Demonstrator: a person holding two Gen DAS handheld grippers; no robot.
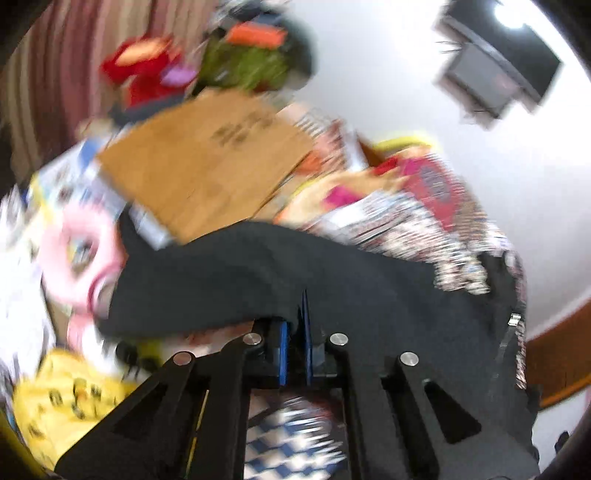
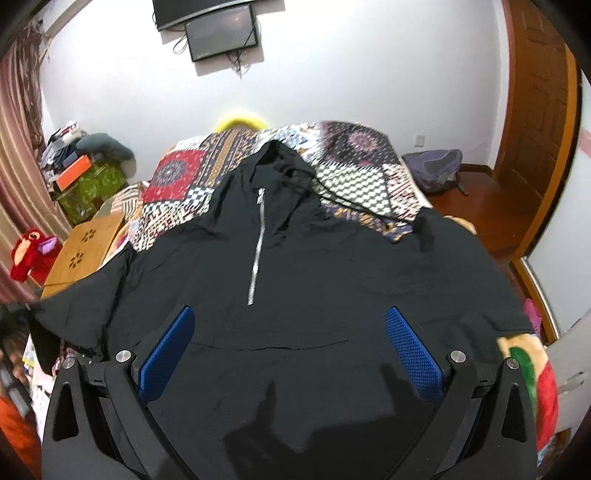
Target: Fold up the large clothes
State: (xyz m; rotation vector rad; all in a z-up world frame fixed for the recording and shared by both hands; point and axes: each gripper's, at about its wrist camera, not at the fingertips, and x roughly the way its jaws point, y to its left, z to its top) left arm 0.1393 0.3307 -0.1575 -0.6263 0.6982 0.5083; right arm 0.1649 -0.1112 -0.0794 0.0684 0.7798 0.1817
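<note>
Black hoodie [image 2: 295, 266] lay flat, unfolded; left gripper [image 1: 295, 332] clamped its sleeve at 9 o'clock, right gripper [image 2: 288, 350] gaped, empty.

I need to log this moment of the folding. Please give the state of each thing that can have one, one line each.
Black hoodie: spread flat on the bed, front up, not folded.
Zipper: closed.
Left gripper: shut on the black hoodie cloth.
Right gripper: open, above the hoodie.
Wall screen: dark, seems off.
Door: cannot tell.
</note>
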